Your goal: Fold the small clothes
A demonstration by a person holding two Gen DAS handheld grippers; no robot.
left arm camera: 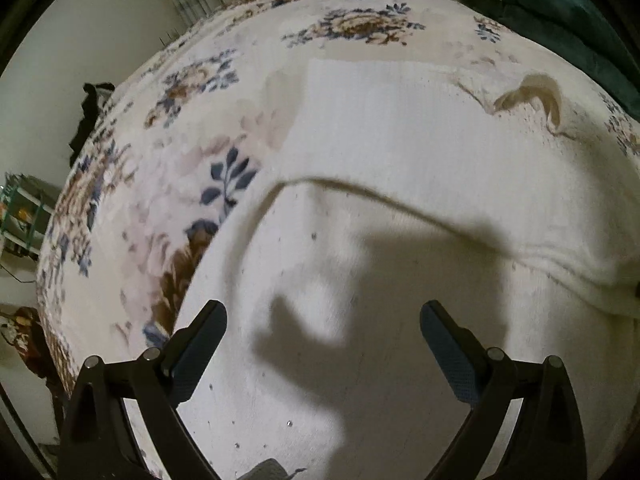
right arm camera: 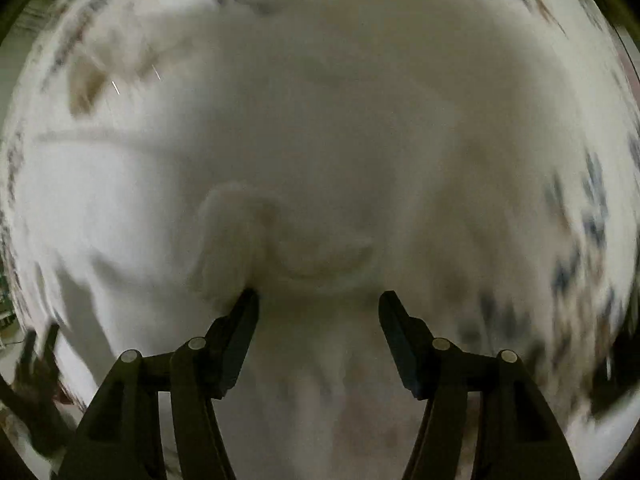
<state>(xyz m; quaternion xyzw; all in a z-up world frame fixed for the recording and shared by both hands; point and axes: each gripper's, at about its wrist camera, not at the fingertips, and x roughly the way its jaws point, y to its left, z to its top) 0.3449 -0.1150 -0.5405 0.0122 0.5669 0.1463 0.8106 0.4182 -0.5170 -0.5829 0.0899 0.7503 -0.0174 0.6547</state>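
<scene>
- Directly beneath our left gripper (left arm camera: 323, 322), jaws wide and empty, lies the white garment (left arm camera: 400, 152).
- Our right gripper (right arm camera: 319, 300), jaws apart, straddles a raised fold (right arm camera: 236, 232) by its left finger.

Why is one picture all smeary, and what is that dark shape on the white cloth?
Right wrist view: motion blur smears the white garment and floral pattern. Left wrist view: mostly sharp; the dark shape is a shadow cast on the white garment, between the open left gripper fingers; fisheye bends the bedspread.
</scene>
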